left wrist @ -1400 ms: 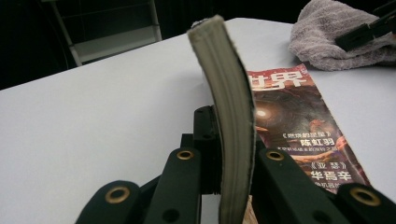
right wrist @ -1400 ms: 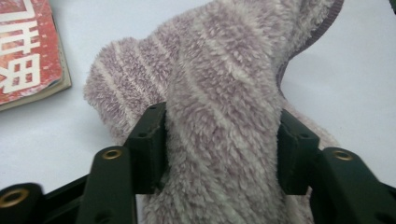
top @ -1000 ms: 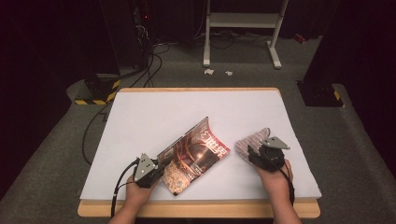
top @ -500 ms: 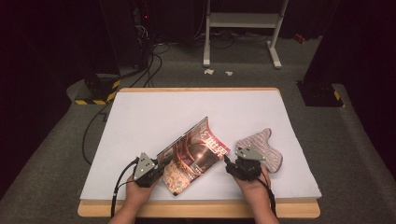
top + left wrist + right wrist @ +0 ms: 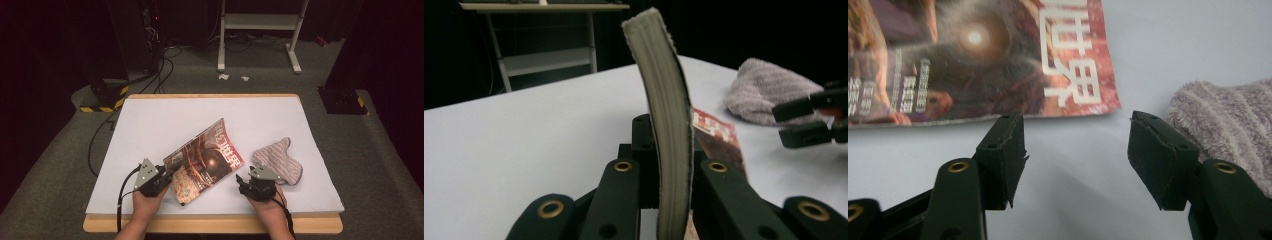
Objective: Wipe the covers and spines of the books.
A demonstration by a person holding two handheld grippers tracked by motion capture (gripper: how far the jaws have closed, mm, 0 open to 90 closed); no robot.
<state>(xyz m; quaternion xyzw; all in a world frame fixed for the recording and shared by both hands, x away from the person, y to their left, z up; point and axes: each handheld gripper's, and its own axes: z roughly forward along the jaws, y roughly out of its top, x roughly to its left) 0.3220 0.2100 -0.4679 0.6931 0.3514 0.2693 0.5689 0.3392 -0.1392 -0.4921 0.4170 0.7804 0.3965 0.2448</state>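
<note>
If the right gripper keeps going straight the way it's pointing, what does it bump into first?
Probably the magazine: its bottom edge lies just past the open right gripper, across bare table. The towel sits off to one side.

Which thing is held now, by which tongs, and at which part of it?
The left tongs are shut on the magazine, gripping the edge of its pages at the near left corner. The right tongs stand open and hold nothing.

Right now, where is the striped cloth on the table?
In the high view, the striped cloth lies on the right part of the white table, just right of the magazine and directly beyond the right gripper.
</note>
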